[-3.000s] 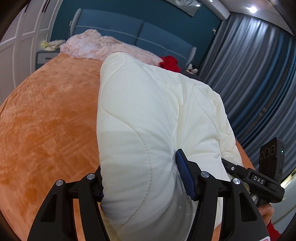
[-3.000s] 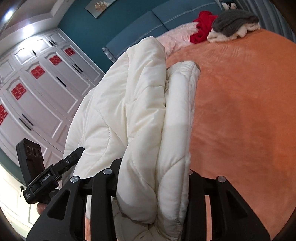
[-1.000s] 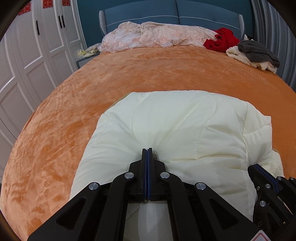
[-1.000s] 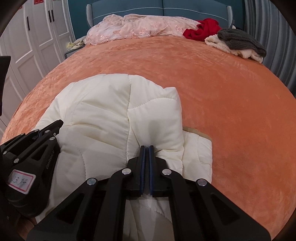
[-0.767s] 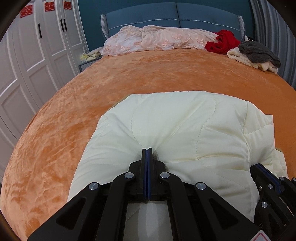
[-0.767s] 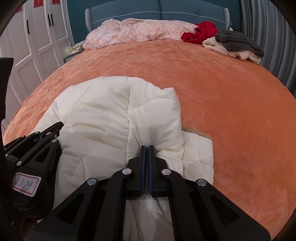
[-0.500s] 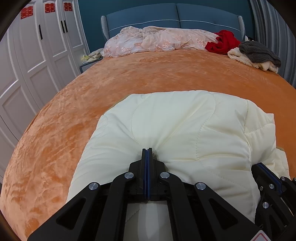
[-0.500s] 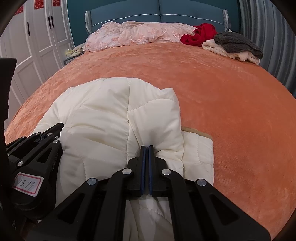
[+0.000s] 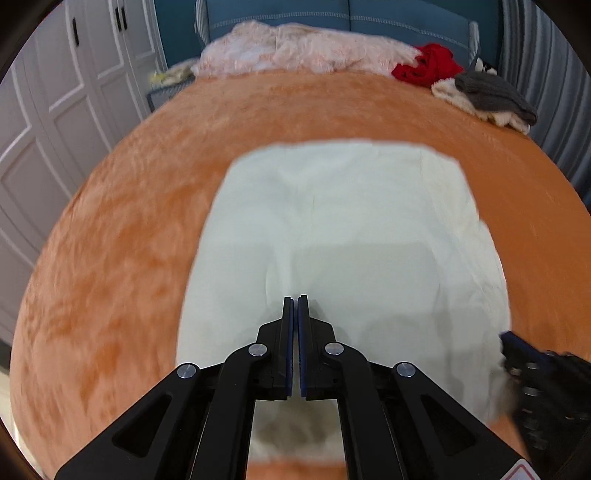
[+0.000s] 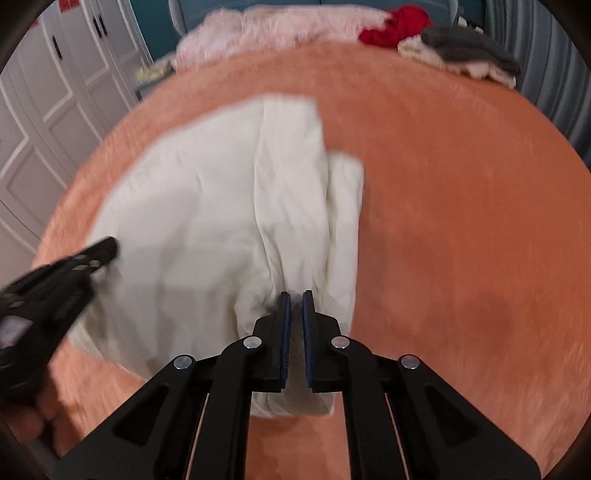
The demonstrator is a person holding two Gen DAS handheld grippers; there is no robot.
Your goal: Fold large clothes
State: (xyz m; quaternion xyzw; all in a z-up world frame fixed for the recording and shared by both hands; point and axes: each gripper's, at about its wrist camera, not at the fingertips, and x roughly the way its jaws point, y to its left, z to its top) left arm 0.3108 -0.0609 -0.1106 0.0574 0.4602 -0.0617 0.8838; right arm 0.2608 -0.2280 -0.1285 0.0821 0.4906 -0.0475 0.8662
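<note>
A cream quilted jacket (image 9: 343,229) lies folded into a thick rectangle on the orange bed cover (image 9: 110,258); it also shows in the right wrist view (image 10: 221,221). My left gripper (image 9: 295,301) is above its near edge with the jaws nearly together and nothing between them. My right gripper (image 10: 296,295) is above the jacket's near right part, jaws a narrow gap apart and empty. Each gripper shows at the edge of the other's view, the right one at lower right (image 9: 517,354) and the left one at left (image 10: 99,254). Both views are motion-blurred.
A pink lace cover (image 9: 303,51), a red garment (image 9: 428,68) and a grey and cream pile (image 9: 491,99) lie at the head of the bed by the blue headboard (image 9: 332,18). White wardrobe doors (image 9: 55,110) stand at left, grey curtains (image 9: 554,92) at right.
Both grippers have let go of the jacket and pulled back and up from it. The jacket now lies flatter on the bed.
</note>
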